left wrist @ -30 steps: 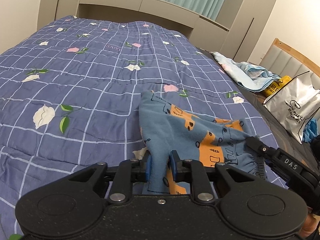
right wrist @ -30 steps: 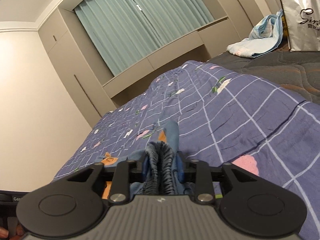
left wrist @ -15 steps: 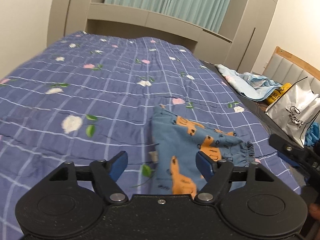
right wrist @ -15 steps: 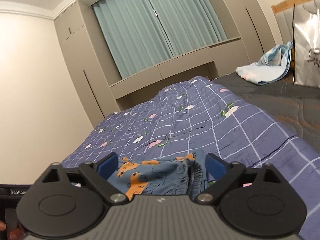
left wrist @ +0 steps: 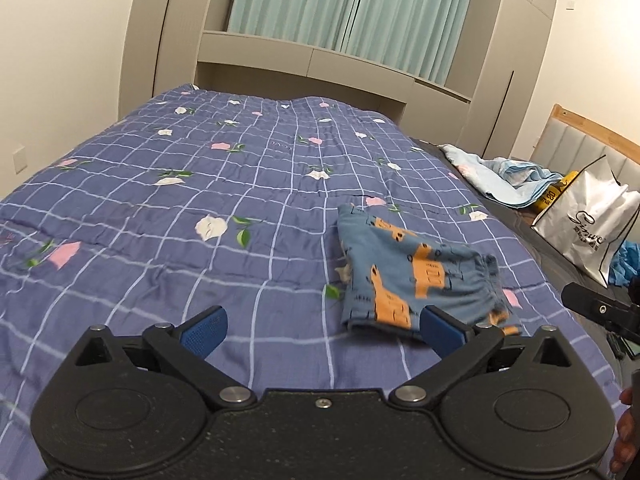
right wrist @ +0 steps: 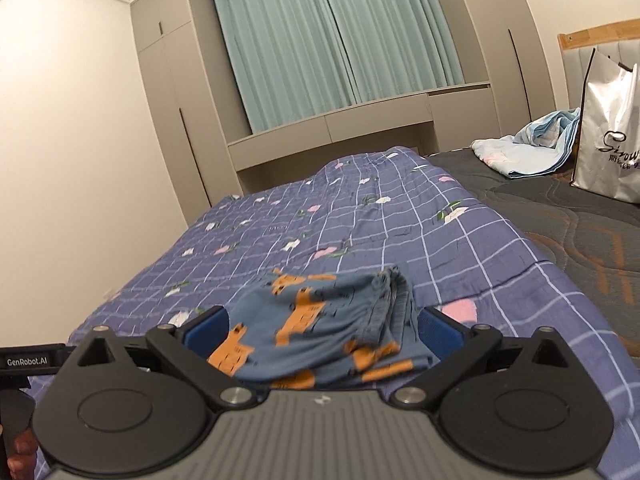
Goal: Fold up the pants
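Observation:
The small blue pants (left wrist: 408,272) with orange prints lie folded in a compact bundle on the purple checked quilt (left wrist: 200,208). My left gripper (left wrist: 322,328) is open and empty, pulled back just short of the bundle's near left edge. In the right wrist view the pants (right wrist: 320,320) lie between and just beyond the blue pads of my right gripper (right wrist: 322,330), which is open and holds nothing. The elastic waistband (right wrist: 394,300) faces right.
A light blue cloth (left wrist: 504,176) lies on the dark mattress (right wrist: 560,208) to the right. A white shopping bag (left wrist: 592,224) stands near the wooden headboard (left wrist: 592,136). Cabinets and teal curtains (left wrist: 352,4) are at the far end. The right gripper's body (left wrist: 600,308) shows at the right edge.
Both grippers were shut on the pants a second ago. They have opened, let the pants drop onto the quilt, and pulled back and up.

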Available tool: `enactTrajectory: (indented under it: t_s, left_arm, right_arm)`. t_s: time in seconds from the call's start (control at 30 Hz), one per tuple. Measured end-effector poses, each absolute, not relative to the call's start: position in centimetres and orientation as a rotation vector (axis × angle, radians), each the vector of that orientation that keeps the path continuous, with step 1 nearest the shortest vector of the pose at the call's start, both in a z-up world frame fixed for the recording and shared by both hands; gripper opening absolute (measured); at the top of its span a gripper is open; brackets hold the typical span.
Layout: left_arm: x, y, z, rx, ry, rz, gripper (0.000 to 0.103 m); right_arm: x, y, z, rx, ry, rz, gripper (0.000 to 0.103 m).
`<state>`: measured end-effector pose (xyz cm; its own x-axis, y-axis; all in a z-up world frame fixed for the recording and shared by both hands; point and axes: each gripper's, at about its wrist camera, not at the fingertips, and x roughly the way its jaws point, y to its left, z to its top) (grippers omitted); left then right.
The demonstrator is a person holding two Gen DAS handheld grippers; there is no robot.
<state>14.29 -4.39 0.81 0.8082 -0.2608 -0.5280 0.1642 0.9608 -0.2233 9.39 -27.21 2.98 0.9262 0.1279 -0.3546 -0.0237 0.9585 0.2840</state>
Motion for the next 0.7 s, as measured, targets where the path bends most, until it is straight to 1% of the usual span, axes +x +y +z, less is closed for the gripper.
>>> enactTrajectory:
  t_s: [0.2,0.4,0.7]
  left_arm:
    - [10.9,-4.0,0.3,-0.145,0.582,-0.225,0.102]
    - [8.4,-3.7,-0.6,-0.111,0.588,-0.222,0.102]
    - [6.6,-3.4,-1.2,-0.105,0.599,-0.225,0.102]
  right_arm:
    - [6.0,-25.4,3.1,0.238,0.421,0.066,0.103]
    - [3.6,-23.8,1.9,0.184,0.474,0.063,0.103]
    - [2.4,-23.3,1.5,0.173,0.495,0.063,0.103]
